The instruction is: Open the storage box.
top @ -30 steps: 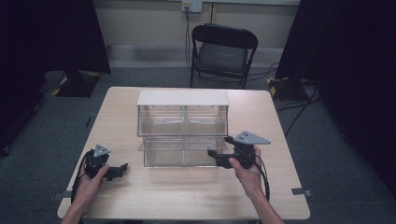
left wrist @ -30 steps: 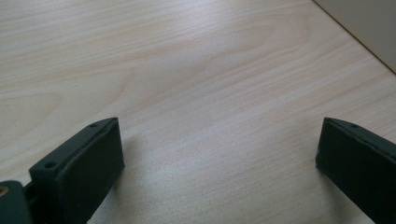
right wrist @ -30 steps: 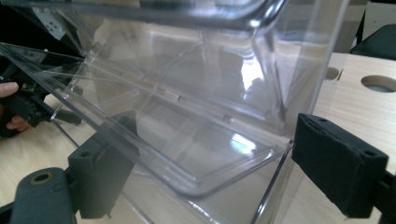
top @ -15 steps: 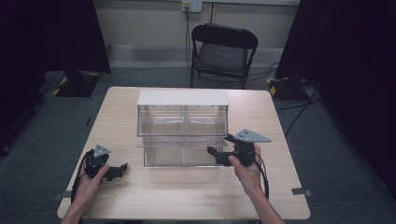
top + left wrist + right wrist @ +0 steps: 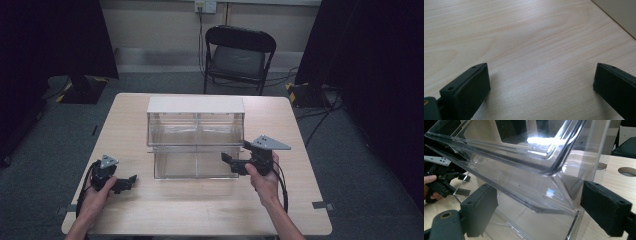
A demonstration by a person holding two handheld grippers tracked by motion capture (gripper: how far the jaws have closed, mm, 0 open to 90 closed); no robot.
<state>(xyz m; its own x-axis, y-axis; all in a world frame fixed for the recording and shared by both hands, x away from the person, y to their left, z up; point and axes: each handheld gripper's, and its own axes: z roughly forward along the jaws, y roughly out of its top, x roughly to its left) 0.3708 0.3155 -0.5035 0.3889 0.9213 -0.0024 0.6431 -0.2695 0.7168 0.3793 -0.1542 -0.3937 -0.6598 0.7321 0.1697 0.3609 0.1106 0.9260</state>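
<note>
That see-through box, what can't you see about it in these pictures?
- Clear box, high view: glare and see-through walls hide whether anything lies inside.
- Right tool, right gripper view: whether its open jaws touch the box corner.
- Box's back, high view: hidden under its white lid.

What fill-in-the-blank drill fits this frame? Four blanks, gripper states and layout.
1. The left gripper rests on the table with its jaws ____.
2. The right gripper has its open jaws at the front right corner of the clear ____ bin.
3. The bin's lid is ____ in colour.
4. Behind the table stands a black ____.

Missing words: open; plastic; white; chair
</note>
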